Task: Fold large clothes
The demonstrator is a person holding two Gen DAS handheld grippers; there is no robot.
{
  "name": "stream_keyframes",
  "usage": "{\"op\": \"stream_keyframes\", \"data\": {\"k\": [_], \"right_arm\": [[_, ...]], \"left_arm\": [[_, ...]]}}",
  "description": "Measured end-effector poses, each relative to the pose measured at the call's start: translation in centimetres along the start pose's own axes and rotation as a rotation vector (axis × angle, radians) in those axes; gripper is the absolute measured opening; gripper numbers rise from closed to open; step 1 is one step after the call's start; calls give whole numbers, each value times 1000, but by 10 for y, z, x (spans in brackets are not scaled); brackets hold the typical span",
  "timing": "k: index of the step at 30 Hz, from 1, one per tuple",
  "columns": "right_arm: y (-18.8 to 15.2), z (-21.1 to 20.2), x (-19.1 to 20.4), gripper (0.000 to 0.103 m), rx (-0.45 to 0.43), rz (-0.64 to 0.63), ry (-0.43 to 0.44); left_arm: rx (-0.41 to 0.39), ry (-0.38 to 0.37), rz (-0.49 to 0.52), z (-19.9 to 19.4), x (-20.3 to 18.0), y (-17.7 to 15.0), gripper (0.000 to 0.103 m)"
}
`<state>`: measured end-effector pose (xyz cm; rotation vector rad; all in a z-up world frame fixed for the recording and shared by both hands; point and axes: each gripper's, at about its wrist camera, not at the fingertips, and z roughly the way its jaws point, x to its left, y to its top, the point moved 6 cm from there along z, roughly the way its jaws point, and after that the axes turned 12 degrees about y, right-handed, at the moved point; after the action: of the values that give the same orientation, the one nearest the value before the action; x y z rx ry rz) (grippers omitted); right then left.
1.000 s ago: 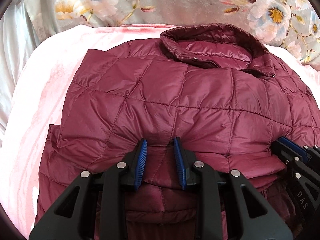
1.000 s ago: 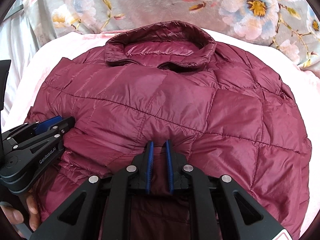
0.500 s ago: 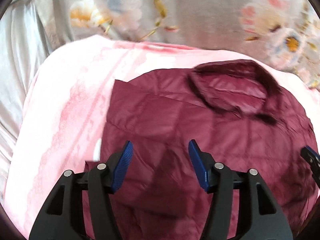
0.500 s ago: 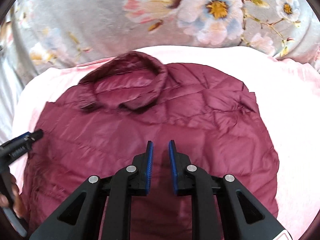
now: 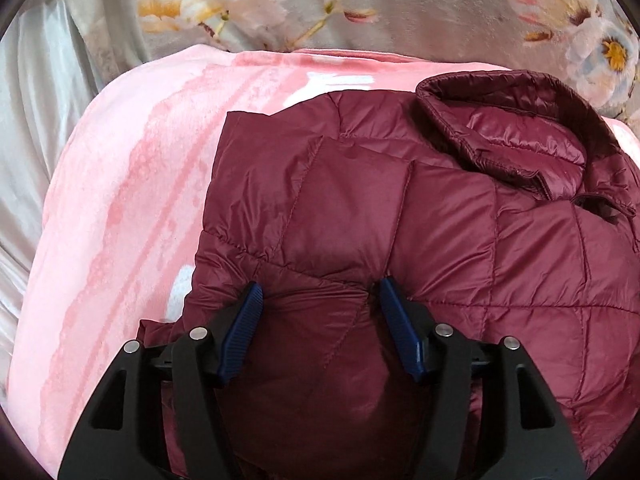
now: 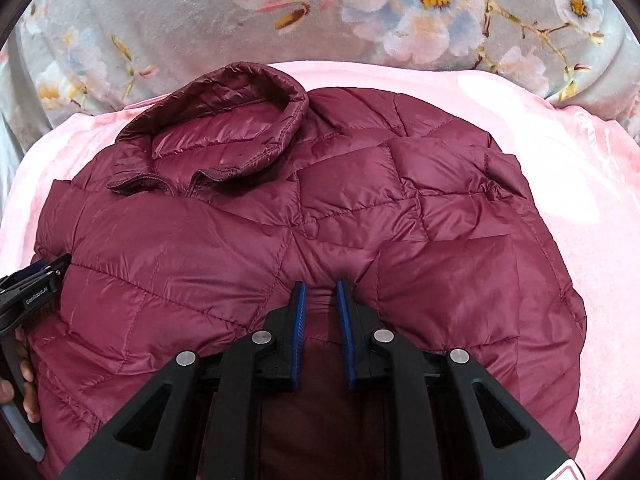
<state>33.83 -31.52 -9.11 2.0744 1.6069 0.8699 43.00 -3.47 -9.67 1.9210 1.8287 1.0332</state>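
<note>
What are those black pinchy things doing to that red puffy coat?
A person is folding a dark red quilted jacket on a pink blanket, with a pinching tool in each hand. The right gripper has its jaws nearly together, with a fold of the jacket's near edge between them. The left gripper is opening, its jaws wide apart around the fabric. The jacket lies folded, collar at the far end near a flowered cover.
</note>
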Motion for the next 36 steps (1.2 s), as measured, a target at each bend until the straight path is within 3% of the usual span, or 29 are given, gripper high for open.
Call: {"op": "stream_keyframes", "data": {"k": [10, 13, 14, 16, 21, 25, 26, 27, 28, 29, 30, 33, 36], "right_arm": [[0, 0, -1, 17, 0, 13, 20], [3, -4, -2, 27, -12, 41, 74], [6, -10, -3, 31, -23, 74, 104], [17, -19, 0, 51, -48, 133, 195], [59, -6, 6, 56, -71, 280, 387], [69, 37, -13, 56, -24, 462, 420], [68, 45, -15, 54, -10, 490, 432], [68, 51, -16, 43, 2, 505, 450], [69, 55, -12, 24, 21, 499, 470], [69, 54, -7, 15, 34, 469, 482], [70, 51, -5, 12, 28, 436, 475], [72, 33, 3, 10, -11, 244, 350], [59, 44, 5, 9, 38, 148, 255]], "left_arm": [[0, -3, -13, -1, 1, 2, 63], [14, -46, -45, -4, 7, 4, 64], [34, -89, -66, -7, 11, 7, 64], [74, -234, -135, -18, 17, 20, 64], [102, -431, -186, -33, -4, 70, 68], [183, -469, -215, -7, -42, 91, 68], [230, -494, -210, 4, -56, 92, 67], [256, -499, -204, 11, -64, 91, 59], [269, -494, -194, 14, -70, 89, 52], [274, -472, -160, 18, -77, 86, 35], [272, -453, -127, 20, -82, 83, 21], [254, -415, -86, 23, -82, 74, 15], [231, -405, -62, 26, -84, 67, 15]]}}
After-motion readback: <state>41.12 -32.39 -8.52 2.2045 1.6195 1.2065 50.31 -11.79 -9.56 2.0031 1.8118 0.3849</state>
